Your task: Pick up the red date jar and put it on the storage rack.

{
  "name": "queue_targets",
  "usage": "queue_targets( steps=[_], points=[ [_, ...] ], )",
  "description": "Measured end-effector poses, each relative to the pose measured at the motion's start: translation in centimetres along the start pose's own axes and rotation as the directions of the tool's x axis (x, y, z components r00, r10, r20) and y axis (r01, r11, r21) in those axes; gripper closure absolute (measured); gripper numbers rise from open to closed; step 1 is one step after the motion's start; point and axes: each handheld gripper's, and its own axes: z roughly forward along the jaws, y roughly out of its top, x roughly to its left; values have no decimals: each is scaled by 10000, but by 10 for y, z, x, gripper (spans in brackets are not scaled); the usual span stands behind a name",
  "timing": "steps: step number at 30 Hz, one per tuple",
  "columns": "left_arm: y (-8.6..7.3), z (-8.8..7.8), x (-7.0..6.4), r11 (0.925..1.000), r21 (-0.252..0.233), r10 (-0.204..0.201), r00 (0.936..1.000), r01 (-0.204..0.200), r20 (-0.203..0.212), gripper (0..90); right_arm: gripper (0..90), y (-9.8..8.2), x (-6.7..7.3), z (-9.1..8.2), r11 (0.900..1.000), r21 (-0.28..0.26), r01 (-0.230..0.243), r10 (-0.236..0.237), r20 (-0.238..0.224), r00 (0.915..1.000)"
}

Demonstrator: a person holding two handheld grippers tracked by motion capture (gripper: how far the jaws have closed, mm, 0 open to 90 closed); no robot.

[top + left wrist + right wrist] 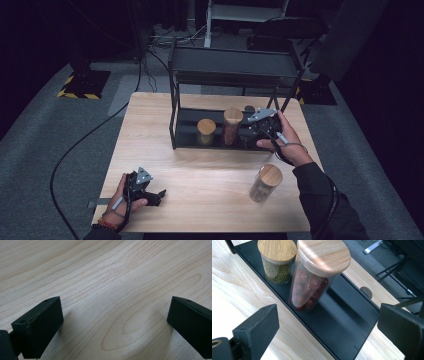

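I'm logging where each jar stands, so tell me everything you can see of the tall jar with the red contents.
The tall jar is clear glass, cylindrical, closed by a round light wooden lid and nearly full of dark red pieces. It stands upright on the black shelf's bottom tray, close beside a shorter jar of green grains. Whether the two touch is unclear. No gripper touches it.
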Motion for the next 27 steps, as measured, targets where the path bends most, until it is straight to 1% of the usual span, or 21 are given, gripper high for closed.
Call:
queue_targets(
  steps=[2, 7, 13, 18, 27],
  points=[
    [0, 0, 0, 10000, 3, -7, 10000, 7, 1, 1, 37, -4, 1, -3, 10000, -9, 53, -53, 68, 10000],
    [0, 0, 0, 10000, 1, -6, 10000, 6, 0, 1, 37, -16, 7, -10, 9999, -10, 120, -119, 430, 9990],
    [0, 0, 0, 10000, 1, -10, 10000, 10, 2, 1, 37, -31, 8, -19, 9999, -135, 63, -54, 681, 9977],
    [0, 0, 0, 10000, 3, -8, 10000, 8, 2, 1, 36, -46, 7, -27, 9994, -306, -167, 194, 908, 9957],
    [0, 0, 0, 10000, -2, -5, 10000, 5, -1, 1, 35, -70, 3, -35, 9974, -387, -600, 638, 1068, 9922]
  ],
)
